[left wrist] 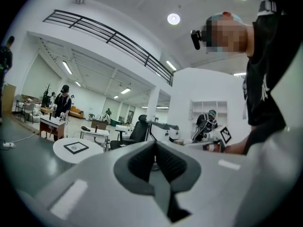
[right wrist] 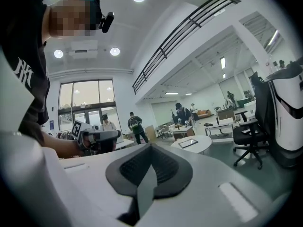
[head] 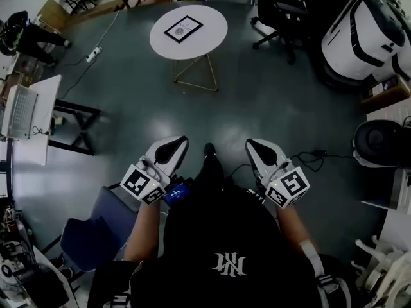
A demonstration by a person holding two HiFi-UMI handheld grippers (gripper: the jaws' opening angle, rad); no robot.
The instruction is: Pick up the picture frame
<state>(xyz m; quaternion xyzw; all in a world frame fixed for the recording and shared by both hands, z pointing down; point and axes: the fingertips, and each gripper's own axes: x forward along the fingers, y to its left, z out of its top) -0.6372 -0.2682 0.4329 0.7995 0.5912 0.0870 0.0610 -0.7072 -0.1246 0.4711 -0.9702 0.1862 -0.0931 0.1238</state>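
The frame lies flat on the round table, well across the floor from both grippers, so I'd say this is only the approach. The left gripper and right gripper are out in front, jaws pressed together with nothing in them. Next move: get over to the table, open a pair of jaws, and go for a frame edge.

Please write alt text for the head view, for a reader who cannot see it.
Seen from above, a person holds the left tongs and the right tongs, both shut and empty, over a dark grey floor. Far ahead of them, a black picture frame lies flat on a round white table.
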